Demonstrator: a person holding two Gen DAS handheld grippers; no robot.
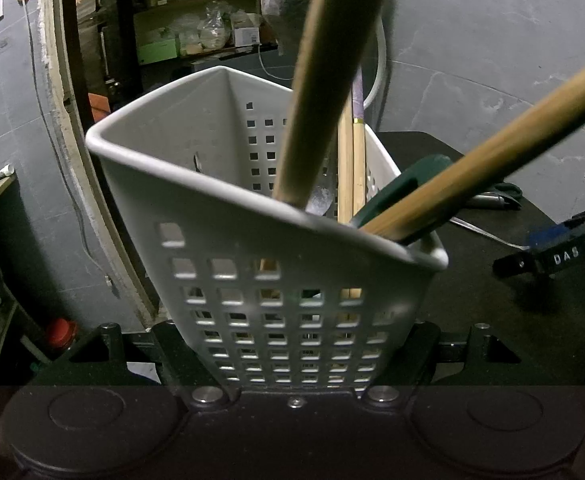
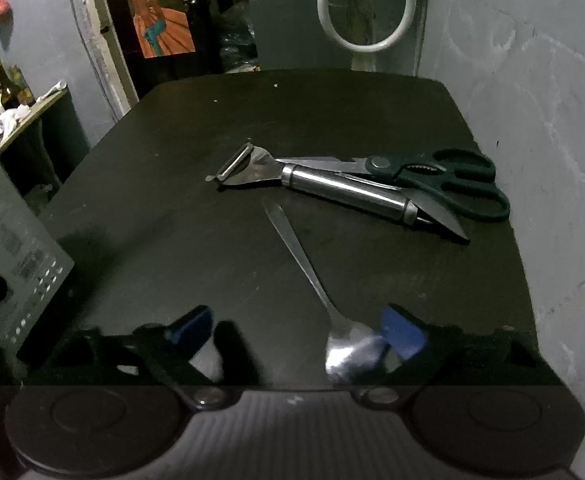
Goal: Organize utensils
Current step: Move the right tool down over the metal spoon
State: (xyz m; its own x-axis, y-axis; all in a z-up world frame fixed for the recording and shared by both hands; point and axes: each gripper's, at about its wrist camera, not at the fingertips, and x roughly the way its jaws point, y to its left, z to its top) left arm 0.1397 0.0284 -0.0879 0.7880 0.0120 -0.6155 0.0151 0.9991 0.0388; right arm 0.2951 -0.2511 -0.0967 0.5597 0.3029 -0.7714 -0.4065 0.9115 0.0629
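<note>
My left gripper [image 1: 292, 344] is shut on the base of a white perforated basket [image 1: 196, 216], one finger on each side. Several wooden handles [image 1: 320, 80], a pair of chopsticks [image 1: 351, 168] and a green spatula [image 1: 404, 188] stand in the basket. In the right wrist view a metal spoon [image 2: 312, 276] lies on the black table [image 2: 332, 112], its bowl just inside the right blue pad [image 2: 402, 336]. My right gripper [image 2: 296, 332] is open low over the table and holds nothing. A steel peeler [image 2: 332, 188] and green-handled scissors [image 2: 452, 184] lie further back, overlapping.
The basket [image 2: 12, 264] shows at the left edge of the right wrist view. A grey wall [image 2: 532, 120] runs along the table's right side. A white hose loop [image 2: 366, 8] hangs behind the table. A cluttered shelf [image 2: 12, 96] stands at the left.
</note>
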